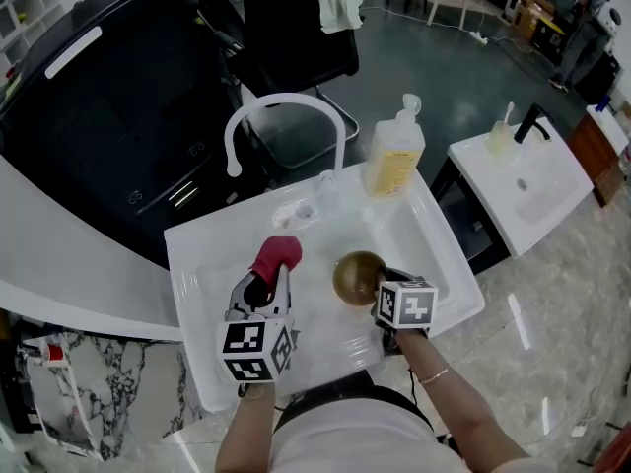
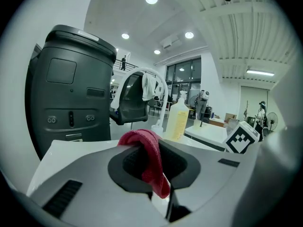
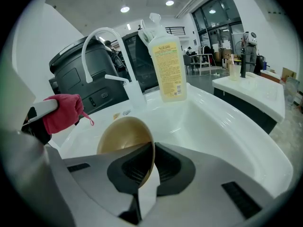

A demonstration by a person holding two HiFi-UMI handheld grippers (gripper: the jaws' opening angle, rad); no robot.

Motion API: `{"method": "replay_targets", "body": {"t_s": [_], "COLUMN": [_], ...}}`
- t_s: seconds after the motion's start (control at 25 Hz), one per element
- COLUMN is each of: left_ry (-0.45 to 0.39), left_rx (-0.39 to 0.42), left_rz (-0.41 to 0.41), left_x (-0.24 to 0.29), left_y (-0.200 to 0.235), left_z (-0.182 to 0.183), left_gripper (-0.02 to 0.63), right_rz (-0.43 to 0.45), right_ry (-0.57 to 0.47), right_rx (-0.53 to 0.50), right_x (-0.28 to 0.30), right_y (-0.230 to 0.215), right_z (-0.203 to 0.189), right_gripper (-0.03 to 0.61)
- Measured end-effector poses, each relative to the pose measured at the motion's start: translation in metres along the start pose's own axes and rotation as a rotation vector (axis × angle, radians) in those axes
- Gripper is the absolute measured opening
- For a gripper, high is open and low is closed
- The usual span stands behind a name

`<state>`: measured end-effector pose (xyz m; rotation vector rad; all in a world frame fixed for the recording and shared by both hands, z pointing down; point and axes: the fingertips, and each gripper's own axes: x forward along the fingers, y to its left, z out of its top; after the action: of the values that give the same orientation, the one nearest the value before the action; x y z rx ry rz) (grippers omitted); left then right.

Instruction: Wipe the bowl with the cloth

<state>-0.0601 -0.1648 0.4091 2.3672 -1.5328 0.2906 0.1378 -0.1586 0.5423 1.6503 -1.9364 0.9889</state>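
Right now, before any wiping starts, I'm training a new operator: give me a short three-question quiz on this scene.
1. True or false: the bowl lies flat on the floor of the sink.
2. What do the left tongs grip? A) sponge B) red cloth C) brush
3. Does the red cloth touch the bowl yet?
Key: 1 false, the right tongs are shut on its rim and hold it tilted. 2 B. 3 no, they are apart.
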Motion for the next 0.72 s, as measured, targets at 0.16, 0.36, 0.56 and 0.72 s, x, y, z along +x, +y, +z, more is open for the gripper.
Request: {"method": "replay_targets", "body": {"t_s": [0.16,0.36,0.56,0.72], "left_ry": [-0.01,-0.02,-0.019,-0.013], "left_rx": [-0.015,-0.042,-0.07,-0.093], "left_rz": [0.031,0.084,0.141,0.182], "left_x": [-0.003,-0.008,-0.012,-0.014], "left_y": [0.009,0.023,0.037,0.046], "left_z": [0.001,0.003,-0.001,-0.007], "left_gripper": [0.057,0.057,0.057,0.057], "right_rz": [0.013,0.038,0.071,0.086], "right_ry": [0.017,0.047,0.089,0.118], "right_rx": [-0.058,-0.114,-0.157,-0.19], "right_x": [0.013,0.033,0.055,0.073], "right_y": [0.005,0.01,0.015,0.016], "right_z": [0.003,0.006,0.003,-0.001], "right_gripper": [0.018,0.018,0.018,0.018]}}
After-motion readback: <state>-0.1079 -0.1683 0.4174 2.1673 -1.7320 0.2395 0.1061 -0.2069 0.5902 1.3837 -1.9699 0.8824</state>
